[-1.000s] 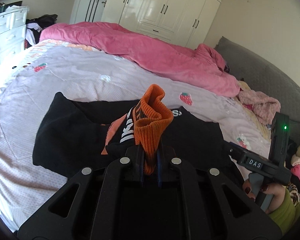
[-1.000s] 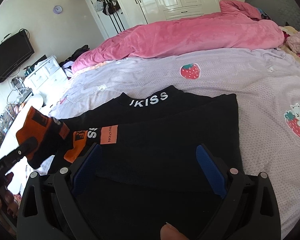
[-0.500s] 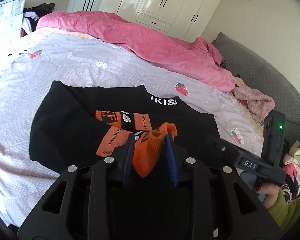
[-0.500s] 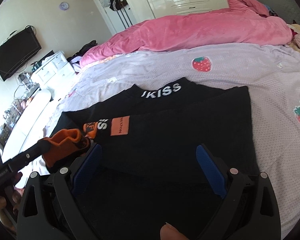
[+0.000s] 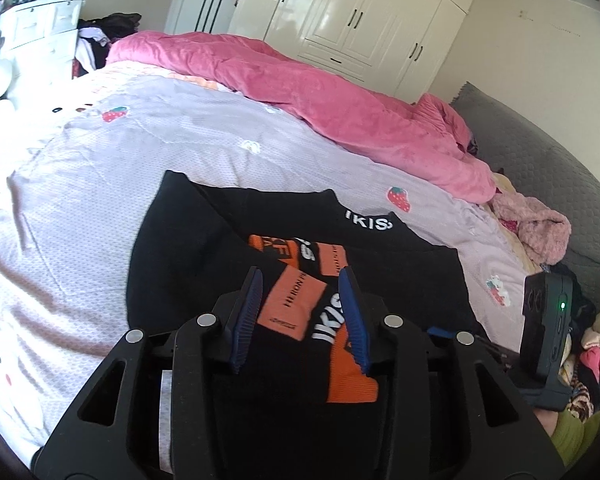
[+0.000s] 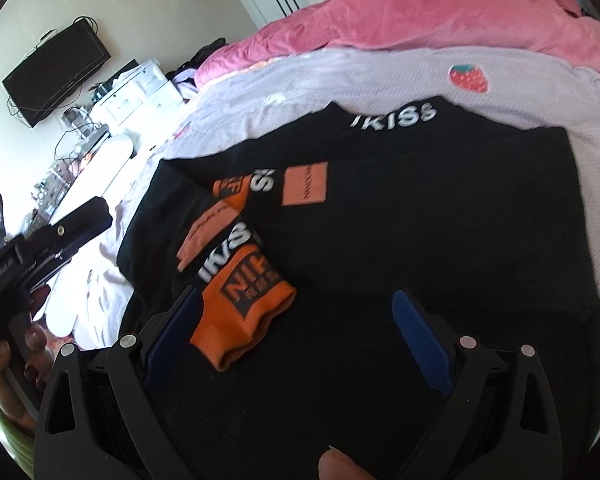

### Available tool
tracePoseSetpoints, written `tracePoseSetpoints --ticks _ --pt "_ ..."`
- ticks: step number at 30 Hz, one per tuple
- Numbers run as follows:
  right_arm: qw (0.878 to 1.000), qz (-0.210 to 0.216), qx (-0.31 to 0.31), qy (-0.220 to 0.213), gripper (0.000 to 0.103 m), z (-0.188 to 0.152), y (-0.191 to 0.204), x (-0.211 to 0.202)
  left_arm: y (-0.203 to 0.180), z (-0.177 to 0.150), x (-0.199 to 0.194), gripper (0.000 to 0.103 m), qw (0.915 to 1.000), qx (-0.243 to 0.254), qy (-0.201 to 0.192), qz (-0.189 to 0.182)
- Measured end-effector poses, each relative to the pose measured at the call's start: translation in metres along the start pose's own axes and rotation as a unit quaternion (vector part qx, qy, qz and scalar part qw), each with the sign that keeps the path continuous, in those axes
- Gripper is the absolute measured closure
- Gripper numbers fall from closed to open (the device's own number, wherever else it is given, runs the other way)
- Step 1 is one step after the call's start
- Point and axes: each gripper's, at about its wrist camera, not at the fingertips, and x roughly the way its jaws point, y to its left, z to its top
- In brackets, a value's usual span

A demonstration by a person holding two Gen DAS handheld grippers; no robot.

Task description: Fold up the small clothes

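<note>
left wrist: left hand-held gripper (image 5: 302, 312) opening over black top (image 5: 188, 248); right hand-held gripper (image 6: 300, 320) spread.

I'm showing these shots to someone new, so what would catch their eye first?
Probably the orange cuff of the black top, lying flat on the garment near the front of the bed, with white lettering beside it. Next, the pink duvet heaped along the far side of the lilac strawberry-print sheet. The left gripper is opening, its blue pads clear of the cuff.
</note>
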Motion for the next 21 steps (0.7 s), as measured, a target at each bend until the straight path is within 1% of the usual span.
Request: tracePoseSetpoints --ticks 1,3,4,5,6,7,9,10,11,12,14,17,21 --pt "1.0 0.007 0.0 0.007 0.009 -0.003 0.003 0.003 0.003 0.001 -0.001 0.07 1.0 -0.002 -0.002 0.004" --pt "1.0 0.014 -0.01 0.021 0.018 -0.009 0.014 0.013 0.007 0.001 -0.003 0.07 0.9997 0.0 -0.006 0.023" --pt "1.0 0.013 -0.015 0.025 0.028 -0.01 0.017 0.016 0.008 0.001 -0.004 0.069 0.9989 0.008 -0.013 0.045" --pt "0.999 0.015 -0.02 0.033 0.038 -0.012 0.023 0.022 0.009 0.001 -0.006 0.069 0.998 0.015 -0.017 0.059" --pt "0.999 0.019 -0.022 0.038 0.041 -0.013 0.026 0.027 0.01 0.001 -0.007 0.066 0.9973 0.02 -0.02 0.069" --pt "0.999 0.021 -0.024 0.041 0.046 -0.014 0.029 0.032 0.012 0.001 -0.007 0.065 0.997 0.02 -0.02 0.072" --pt "0.999 0.021 -0.033 0.036 0.061 -0.014 0.038 0.038 0.019 0.002 -0.009 0.064 0.9973 0.01 -0.021 0.069" --pt "0.998 0.023 -0.04 0.034 0.074 -0.013 0.041 0.041 0.023 0.003 -0.01 0.063 0.9972 0.007 -0.022 0.072" --pt "0.998 0.03 -0.047 0.034 0.081 -0.012 0.046 0.043 0.025 0.003 -0.01 0.063 0.9969 0.005 -0.023 0.074" --pt "0.997 0.035 -0.056 0.03 0.082 -0.011 0.051 0.043 0.027 0.003 -0.011 0.063 0.9968 0.004 -0.023 0.076" --pt "0.995 0.04 -0.087 0.014 0.094 -0.008 0.061 0.037 0.032 0.003 -0.011 0.063 0.9968 -0.001 -0.024 0.077" --pt "0.993 0.052 -0.107 -0.018 0.096 0.003 0.065 0.021 0.037 0.004 -0.01 0.063 0.9965 -0.009 -0.023 0.08" --pt "0.989 0.035 -0.124 -0.067 0.097 0.022 0.06 -0.005 0.04 0.004 -0.011 0.063 0.9962 -0.013 -0.024 0.082"
